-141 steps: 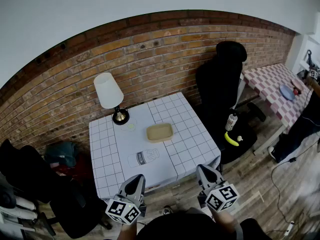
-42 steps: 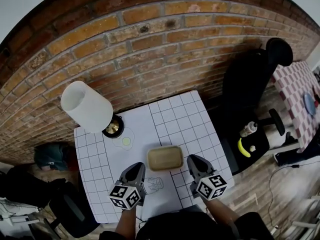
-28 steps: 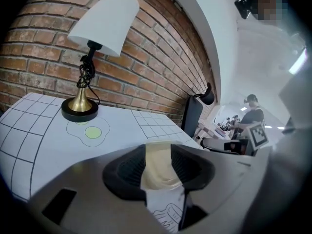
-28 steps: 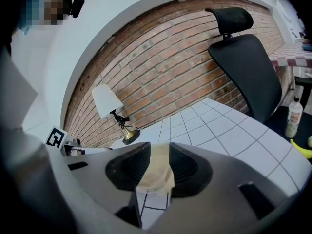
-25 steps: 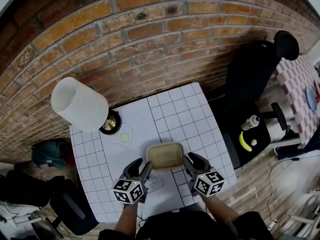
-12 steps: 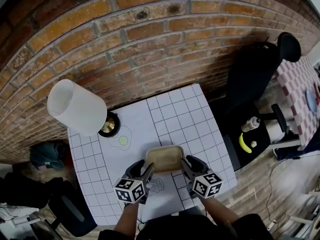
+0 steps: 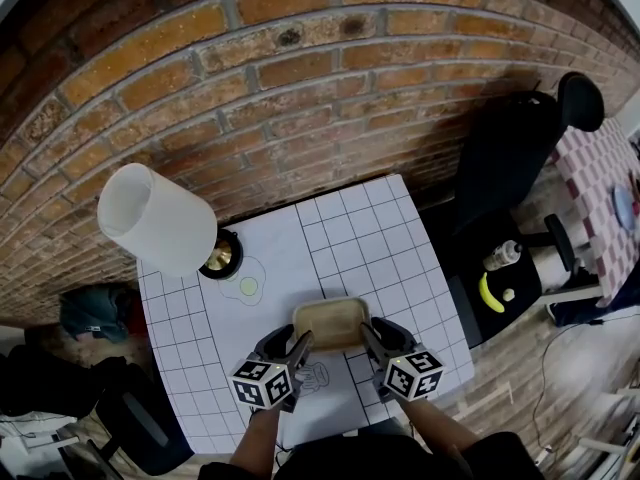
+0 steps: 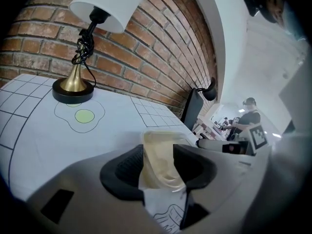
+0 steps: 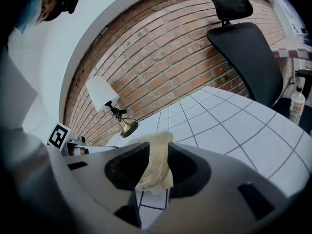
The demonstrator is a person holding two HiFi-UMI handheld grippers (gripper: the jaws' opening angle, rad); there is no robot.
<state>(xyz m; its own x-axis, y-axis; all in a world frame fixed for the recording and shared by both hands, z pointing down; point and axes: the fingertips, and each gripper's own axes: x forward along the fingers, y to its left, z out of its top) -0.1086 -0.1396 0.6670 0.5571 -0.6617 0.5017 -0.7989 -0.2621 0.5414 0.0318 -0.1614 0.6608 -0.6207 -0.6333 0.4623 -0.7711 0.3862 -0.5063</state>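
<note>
Beige tray [image 7: 330,322] gripped at both ends.
Left gripper [image 7: 297,348] and right gripper [image 7: 369,339] each clamp its rim.

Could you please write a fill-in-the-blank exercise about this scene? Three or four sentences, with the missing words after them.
1. The left gripper and the right gripper are both shut on the beige ____.
2. The wall behind the table is built of ____.
3. Beside the base of the lamp, a fried ____ is printed on the table.
4. Next to the bottle on the black chair lies a yellow ____.

Missing words: tray; brick; egg; banana.
</note>
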